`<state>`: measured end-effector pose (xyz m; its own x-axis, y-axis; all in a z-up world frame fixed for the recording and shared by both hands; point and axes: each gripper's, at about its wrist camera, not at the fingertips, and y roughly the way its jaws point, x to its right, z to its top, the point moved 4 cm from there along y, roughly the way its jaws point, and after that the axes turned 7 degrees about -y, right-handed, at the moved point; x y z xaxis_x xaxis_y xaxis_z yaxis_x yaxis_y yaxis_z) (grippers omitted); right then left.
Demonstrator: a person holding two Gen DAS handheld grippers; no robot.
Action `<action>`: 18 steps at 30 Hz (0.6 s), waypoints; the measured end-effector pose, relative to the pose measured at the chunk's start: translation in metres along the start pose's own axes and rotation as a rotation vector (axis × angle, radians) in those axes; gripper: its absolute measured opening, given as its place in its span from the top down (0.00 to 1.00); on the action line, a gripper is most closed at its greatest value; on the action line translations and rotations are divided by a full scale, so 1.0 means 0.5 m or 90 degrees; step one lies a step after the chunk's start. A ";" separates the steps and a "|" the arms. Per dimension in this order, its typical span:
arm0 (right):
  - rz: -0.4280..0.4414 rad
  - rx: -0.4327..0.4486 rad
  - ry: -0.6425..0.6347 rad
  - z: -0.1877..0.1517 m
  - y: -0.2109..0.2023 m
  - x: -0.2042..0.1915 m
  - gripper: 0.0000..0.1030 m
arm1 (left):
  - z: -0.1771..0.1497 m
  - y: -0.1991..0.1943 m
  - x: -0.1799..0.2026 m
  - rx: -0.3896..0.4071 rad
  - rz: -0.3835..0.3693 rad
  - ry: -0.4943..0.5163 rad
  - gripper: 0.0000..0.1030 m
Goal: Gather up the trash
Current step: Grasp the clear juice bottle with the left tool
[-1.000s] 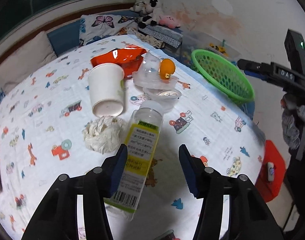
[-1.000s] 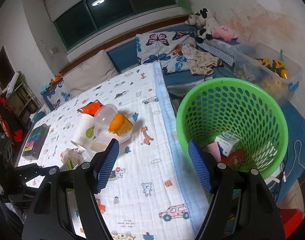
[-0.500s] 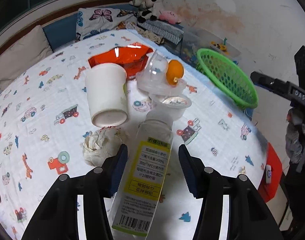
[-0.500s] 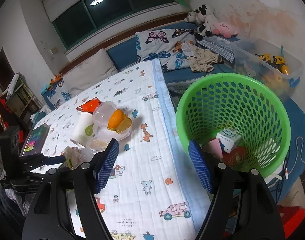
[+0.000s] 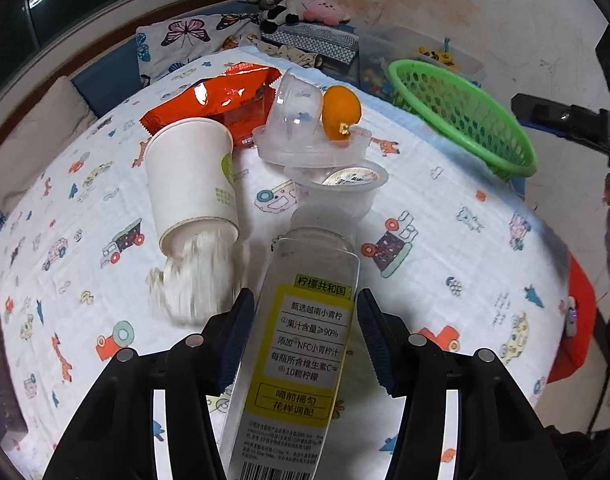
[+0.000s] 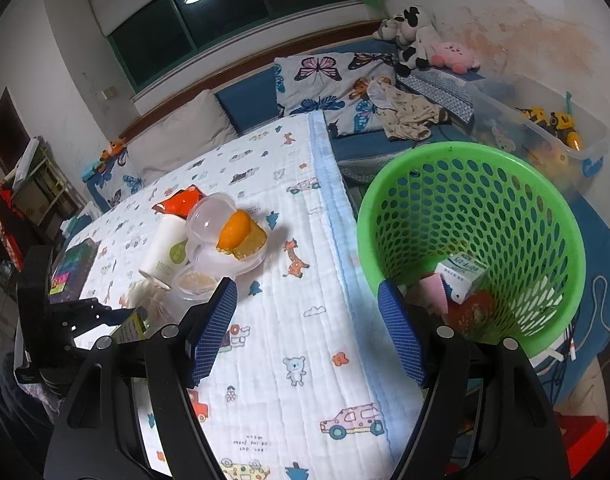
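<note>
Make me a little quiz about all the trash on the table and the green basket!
1. True or false: the paper cup stands upright.
2. What lies between the left gripper pads? A) the orange snack wrapper B) the clear bottle with a yellow label C) the crumpled tissue
3. Fill in: the small carton sits inside the green ____.

Key
1. False; it lies on its side.
2. B, the clear bottle; the wrapper and tissue lie apart.
3. Basket. The right gripper near it is open and empty.
</note>
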<state>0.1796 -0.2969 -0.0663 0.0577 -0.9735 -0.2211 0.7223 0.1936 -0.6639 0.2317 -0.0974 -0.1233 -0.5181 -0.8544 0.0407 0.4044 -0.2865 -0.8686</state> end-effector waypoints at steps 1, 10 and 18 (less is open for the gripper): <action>0.000 0.000 -0.001 -0.001 -0.001 -0.001 0.29 | -0.001 0.001 -0.001 0.001 0.007 -0.001 0.51; 0.006 0.000 -0.023 -0.005 -0.021 -0.022 0.29 | -0.015 -0.057 0.000 0.051 -0.005 -0.038 0.54; 0.033 -0.018 -0.070 -0.009 -0.003 -0.085 0.29 | -0.039 -0.217 -0.051 0.157 -0.050 -0.132 0.54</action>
<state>0.1728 -0.2550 -0.0590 0.1707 -0.9694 -0.1767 0.6970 0.2455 -0.6738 0.1864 -0.0362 -0.0397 -0.4002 -0.8884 0.2248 0.5530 -0.4298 -0.7138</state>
